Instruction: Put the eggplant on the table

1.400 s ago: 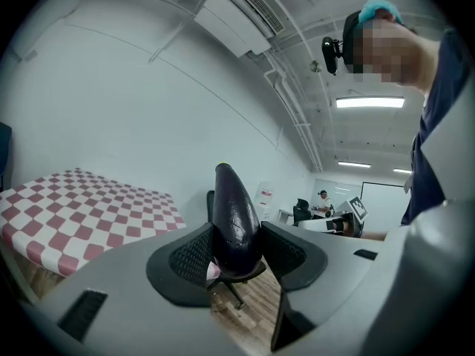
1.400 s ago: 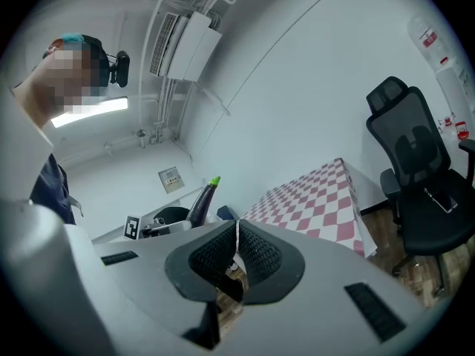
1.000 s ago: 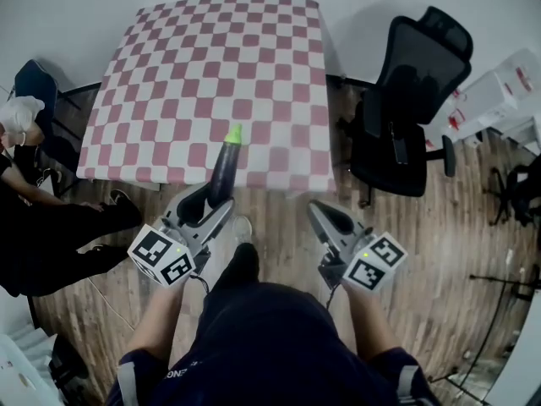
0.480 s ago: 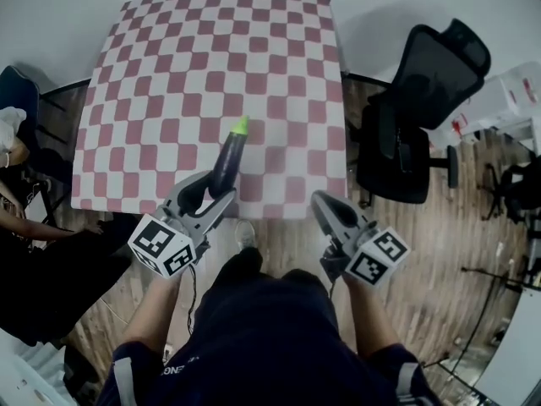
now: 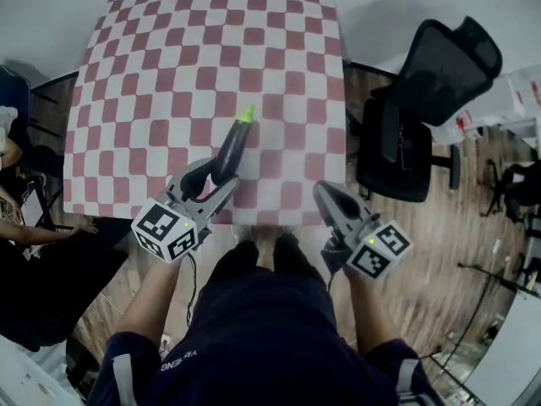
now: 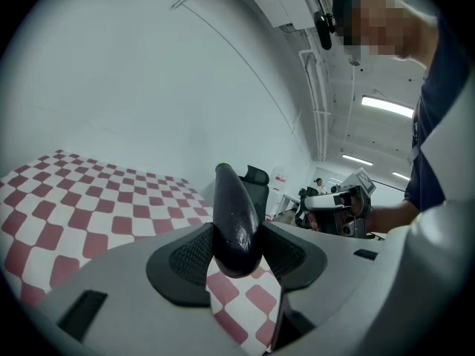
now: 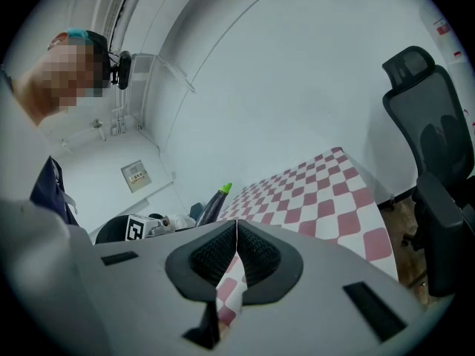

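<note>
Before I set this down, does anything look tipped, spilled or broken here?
Nothing stands out. The eggplant looks whole, clamped at its dark end in the left gripper, with its green tip pointing out over the flat, checked table.

1. The bench (image 5: 169,57) shows bare checked cloth from its 6 o'clock edge to its 12 o'clock edge, giving open room for either tool.
2. The eggplant (image 5: 232,146), clamped in the left tool (image 5: 215,176), juts toward 12 o'clock over the near edge.
3. A black office chair (image 5: 423,117) stands just beside the bench's 3 o'clock side, near the right tool (image 5: 324,191).
4. A seated person (image 5: 42,252) takes up the floor at 8 o'clock, off the bench's corner.
5. A white wall (image 6: 148,87) closes off 12 o'clock.
</note>
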Motion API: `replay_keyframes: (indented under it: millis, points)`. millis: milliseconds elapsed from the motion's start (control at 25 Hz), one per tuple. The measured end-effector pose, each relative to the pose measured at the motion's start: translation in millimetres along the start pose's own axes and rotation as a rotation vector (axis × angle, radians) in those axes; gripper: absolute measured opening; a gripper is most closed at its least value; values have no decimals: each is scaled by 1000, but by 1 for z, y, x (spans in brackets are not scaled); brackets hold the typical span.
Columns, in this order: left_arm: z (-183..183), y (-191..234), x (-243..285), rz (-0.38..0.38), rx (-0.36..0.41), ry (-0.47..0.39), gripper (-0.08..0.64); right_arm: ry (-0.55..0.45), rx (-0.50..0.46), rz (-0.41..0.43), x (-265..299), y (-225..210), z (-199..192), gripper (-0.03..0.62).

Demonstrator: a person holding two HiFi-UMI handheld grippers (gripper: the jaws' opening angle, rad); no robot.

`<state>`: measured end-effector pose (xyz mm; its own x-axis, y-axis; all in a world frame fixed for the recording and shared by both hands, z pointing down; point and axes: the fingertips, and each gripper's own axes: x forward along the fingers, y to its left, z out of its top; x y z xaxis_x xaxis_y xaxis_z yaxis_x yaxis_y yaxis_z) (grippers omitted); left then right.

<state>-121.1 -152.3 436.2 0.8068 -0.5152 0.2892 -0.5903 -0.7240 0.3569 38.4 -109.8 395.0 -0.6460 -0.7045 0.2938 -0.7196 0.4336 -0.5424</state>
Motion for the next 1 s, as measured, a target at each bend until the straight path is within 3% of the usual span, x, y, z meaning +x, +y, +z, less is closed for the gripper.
replay_keyframes:
  millis: [600,1000]
  points:
    - [-70,22,109,119,3,208,224,111,85,39,1,-103,-16,17]
    - [-123,44,161,134,48,373,224,146,126,19,-4,-143,-25,17]
